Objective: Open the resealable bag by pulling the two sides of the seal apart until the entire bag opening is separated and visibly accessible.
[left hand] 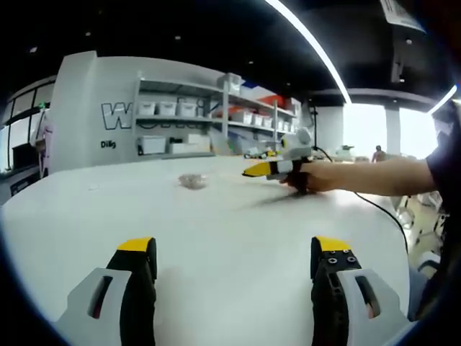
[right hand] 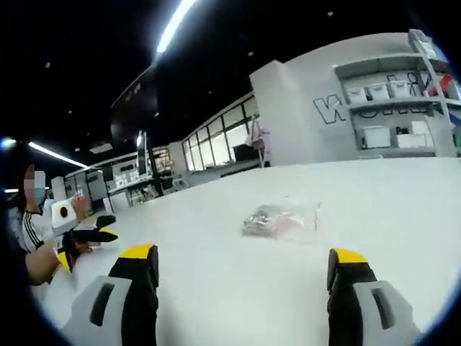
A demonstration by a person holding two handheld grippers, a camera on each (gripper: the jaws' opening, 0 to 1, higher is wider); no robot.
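Left gripper view looks across a wide white table [left hand: 238,238]. Rising from the bottom edge are the two black, yellow-tipped jaws of the left gripper [left hand: 235,249], spread far apart with only bare tabletop between them; they grasp nothing. Further off, left of centre, the resealable bag [left hand: 193,180] lies flat on the table, small and blurred at this range: a clear, crumpled pouch with something greyish inside. Whether its seal is closed cannot be told from here. To the right of the bag, and apart from it, the right gripper [left hand: 253,171] comes in from the right side, held in a person's hand [left hand: 311,176] just above the table, its yellow tip pointing toward the bag without touching it. Behind the table stand grey shelves [left hand: 216,119] with white bins.

Right gripper view shows the left gripper [right hand: 101,232] at the far left edge, low by the table, beside a person. Right of centre the bag [right hand: 277,218] lies flat and untouched: transparent film, wrinkled and glinting, with a dark, mottled clump of contents bunched at its left end and flatter clear plastic at its right. The right gripper's own jaws [right hand: 245,259] rise at the bottom, wide apart and empty, short of the bag.
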